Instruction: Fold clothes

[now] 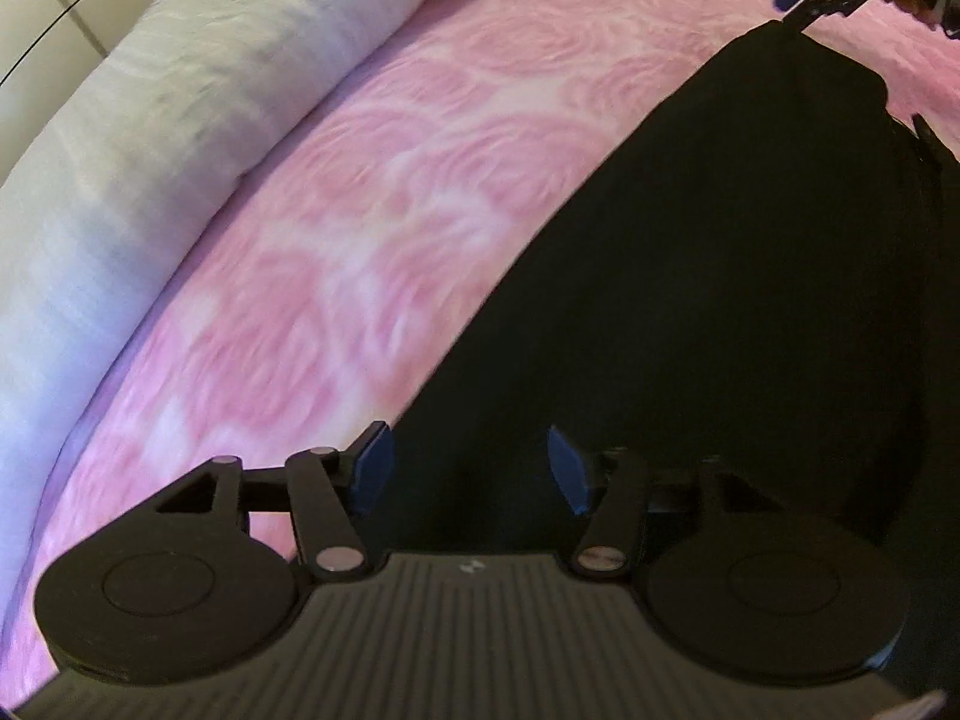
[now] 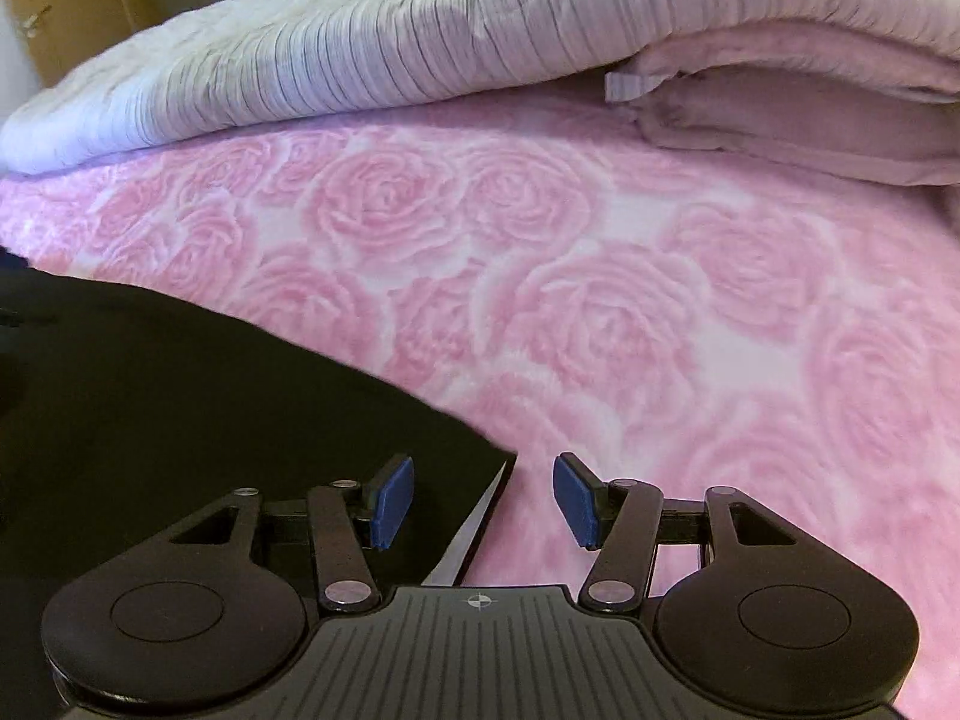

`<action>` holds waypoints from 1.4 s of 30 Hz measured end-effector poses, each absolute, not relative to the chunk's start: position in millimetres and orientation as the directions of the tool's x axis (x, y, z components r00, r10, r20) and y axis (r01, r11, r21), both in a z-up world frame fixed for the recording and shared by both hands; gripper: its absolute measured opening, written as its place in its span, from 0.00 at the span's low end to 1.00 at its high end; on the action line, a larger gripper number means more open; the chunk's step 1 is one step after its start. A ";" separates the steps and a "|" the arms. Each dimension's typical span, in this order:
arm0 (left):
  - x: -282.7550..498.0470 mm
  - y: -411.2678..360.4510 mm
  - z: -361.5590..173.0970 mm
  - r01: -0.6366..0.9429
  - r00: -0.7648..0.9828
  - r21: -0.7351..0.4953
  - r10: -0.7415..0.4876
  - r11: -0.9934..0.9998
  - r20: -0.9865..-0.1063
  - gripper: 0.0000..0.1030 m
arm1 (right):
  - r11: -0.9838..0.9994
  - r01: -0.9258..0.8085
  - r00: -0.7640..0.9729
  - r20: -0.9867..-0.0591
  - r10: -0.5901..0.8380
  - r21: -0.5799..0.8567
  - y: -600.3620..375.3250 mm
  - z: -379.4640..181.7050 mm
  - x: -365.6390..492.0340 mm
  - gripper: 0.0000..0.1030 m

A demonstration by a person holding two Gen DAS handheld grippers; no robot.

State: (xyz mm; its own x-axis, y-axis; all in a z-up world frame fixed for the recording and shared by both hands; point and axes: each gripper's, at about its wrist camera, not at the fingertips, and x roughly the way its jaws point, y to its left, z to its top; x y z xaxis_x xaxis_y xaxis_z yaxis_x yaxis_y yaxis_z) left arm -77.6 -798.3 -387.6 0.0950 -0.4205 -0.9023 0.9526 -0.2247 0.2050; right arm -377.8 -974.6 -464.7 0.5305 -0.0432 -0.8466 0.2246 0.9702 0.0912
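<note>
Leftmost, a pale ribbed quilt (image 1: 150, 138) lies rolled along the far edge of the bed, next to the pink rose-patterned blanket (image 1: 336, 252) that covers it. On that blanket the black garment (image 1: 720, 300) is spread flat. The left gripper (image 1: 470, 468) hovers above the garment's near edge, its blue fingers (image 1: 375, 465) apart with only dark cloth showing between them, nothing clamped. At the garment's far corner, in the left wrist view, the other gripper shows small and blurred.

From the right wrist view, the garment (image 2: 180, 408) fills the lower left, one corner ending just between the fingers. The right gripper (image 2: 483, 501) has its fingers (image 2: 576, 498) apart, the left one over the cloth, the right one over the blanket (image 2: 660, 312). Behind, the quilt (image 2: 360, 54) overlaps a mauve pillow (image 2: 810, 120).
</note>
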 end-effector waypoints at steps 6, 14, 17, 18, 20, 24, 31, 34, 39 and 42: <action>-65.2 -845.9 -424.6 0.964 0.067 0.150 -0.348 -0.218 -0.935 0.56 | 0.953 0.187 0.545 -0.832 0.100 0.237 -993.7 -493.4 -369.5 0.45; -52.2 -856.8 -425.4 0.972 -0.012 0.060 -0.306 -0.226 -0.952 0.07 | 0.958 0.168 0.511 -0.852 0.117 0.232 -990.5 -478.4 -359.6 0.11; -49.0 -862.3 -423.3 0.970 0.030 0.109 -0.337 -0.218 -0.941 0.07 | 0.971 0.158 0.515 -0.854 0.074 0.179 -988.7 -474.7 -345.2 0.11; -49.5 -864.3 -426.4 0.968 0.042 0.123 -0.341 -0.219 -0.939 0.07 | 0.973 0.163 0.515 -0.855 0.060 0.166 -988.6 -476.4 -341.0 0.11; -51.9 -866.0 -431.6 0.966 0.069 0.152 -0.356 -0.211 -0.932 0.10 | 0.975 0.174 0.514 -0.857 0.032 0.140 -988.5 -479.7 -332.5 0.10; -45.0 -855.1 -427.1 0.976 0.112 0.175 -0.390 -0.128 -0.914 0.31 | 0.976 0.208 0.515 -0.856 -0.051 0.067 -979.6 -485.1 -332.4 0.21; -19.2 -781.4 -386.4 0.987 0.139 0.159 -0.443 -0.009 -0.886 0.37 | 0.952 0.304 0.508 -0.840 -0.192 -0.033 -947.5 -446.9 -379.3 0.39; -42.9 -731.7 -387.8 0.960 0.157 0.241 -0.436 -0.143 -0.886 0.37 | 0.969 0.247 0.526 -0.839 -0.141 -0.008 -901.9 -427.8 -406.0 0.39; -91.3 -649.6 -397.6 0.837 0.195 0.374 -0.422 -0.399 -0.885 0.34 | 0.997 0.051 0.563 -0.826 0.026 0.066 -789.2 -413.5 -421.4 0.39; -118.2 -605.2 -407.6 0.725 0.230 0.444 -0.421 -0.528 -0.877 0.28 | 0.994 -0.057 0.580 -0.807 0.111 0.096 -725.0 -417.3 -406.2 0.39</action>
